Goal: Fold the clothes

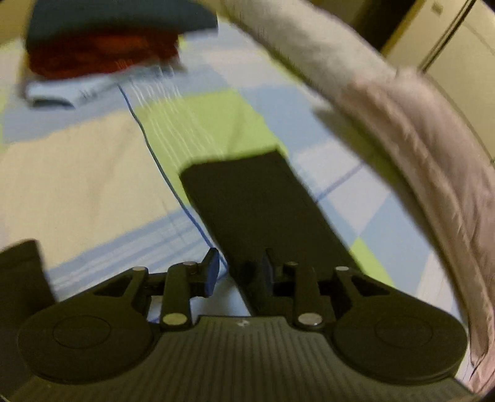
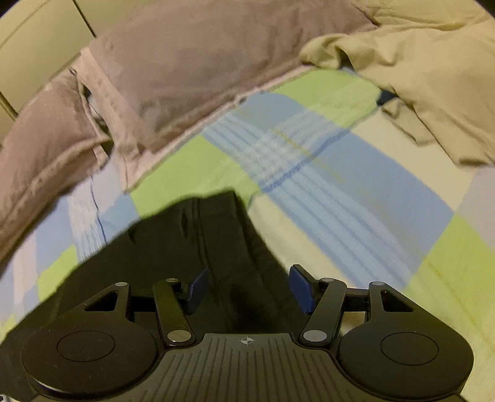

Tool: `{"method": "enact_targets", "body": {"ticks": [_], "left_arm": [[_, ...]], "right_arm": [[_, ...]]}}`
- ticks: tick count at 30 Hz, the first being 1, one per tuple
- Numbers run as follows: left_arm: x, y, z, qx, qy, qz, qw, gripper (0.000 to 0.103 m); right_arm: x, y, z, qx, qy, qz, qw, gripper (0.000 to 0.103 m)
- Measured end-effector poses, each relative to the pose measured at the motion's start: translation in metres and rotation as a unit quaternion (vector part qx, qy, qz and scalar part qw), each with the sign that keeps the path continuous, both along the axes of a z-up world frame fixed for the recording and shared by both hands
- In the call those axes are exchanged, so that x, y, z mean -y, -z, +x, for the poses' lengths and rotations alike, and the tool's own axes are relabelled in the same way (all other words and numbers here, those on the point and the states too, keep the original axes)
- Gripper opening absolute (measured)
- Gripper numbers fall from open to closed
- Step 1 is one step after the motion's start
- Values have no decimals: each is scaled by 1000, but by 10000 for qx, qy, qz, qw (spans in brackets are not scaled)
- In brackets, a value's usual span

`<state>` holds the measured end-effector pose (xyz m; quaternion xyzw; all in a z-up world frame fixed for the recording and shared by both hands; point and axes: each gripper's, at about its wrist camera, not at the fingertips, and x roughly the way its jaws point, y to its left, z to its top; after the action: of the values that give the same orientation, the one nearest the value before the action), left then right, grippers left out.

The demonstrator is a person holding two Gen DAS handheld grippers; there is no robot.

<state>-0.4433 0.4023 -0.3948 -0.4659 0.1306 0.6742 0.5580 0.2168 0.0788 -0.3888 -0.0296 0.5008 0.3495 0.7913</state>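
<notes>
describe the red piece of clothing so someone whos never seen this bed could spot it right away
Start from the checked bedsheet in blue, green and cream, and look to its far end in the left wrist view, where a small stack of folded clothes sits. The red garment is the middle layer, under a dark teal piece and above a pale blue one. It is the only red item there.

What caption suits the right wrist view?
Open right gripper straddles dark folded garment on checked bedsheet.

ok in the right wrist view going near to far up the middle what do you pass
right gripper → black garment → checked bedsheet → grey-brown trousers
</notes>
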Motion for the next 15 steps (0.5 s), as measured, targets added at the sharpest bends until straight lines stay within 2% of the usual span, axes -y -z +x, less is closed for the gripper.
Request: {"method": "enact_targets", "body": {"ticks": [3, 5, 10, 12, 15], "left_arm": [[-2, -26, -1, -71, 159, 284, 9994, 24], [1, -32, 6, 12, 405, 262, 9988, 24], [4, -20, 37, 185, 767, 180, 9967, 24], [10, -17, 50, 225, 869, 141, 9959, 24], [25, -23, 64, 247, 1015, 247, 9942, 24]], "right_arm": [[-7, 1, 20, -88, -196, 292, 9993, 61], [-15, 5, 29, -113, -376, 364, 9986, 61], [-39, 22, 45, -104, -895, 374, 9952, 61], [-49, 29, 51, -101, -1102, 378, 9931, 22], [-62, 35, 59, -33, -1421, 425, 9889, 11]]}}
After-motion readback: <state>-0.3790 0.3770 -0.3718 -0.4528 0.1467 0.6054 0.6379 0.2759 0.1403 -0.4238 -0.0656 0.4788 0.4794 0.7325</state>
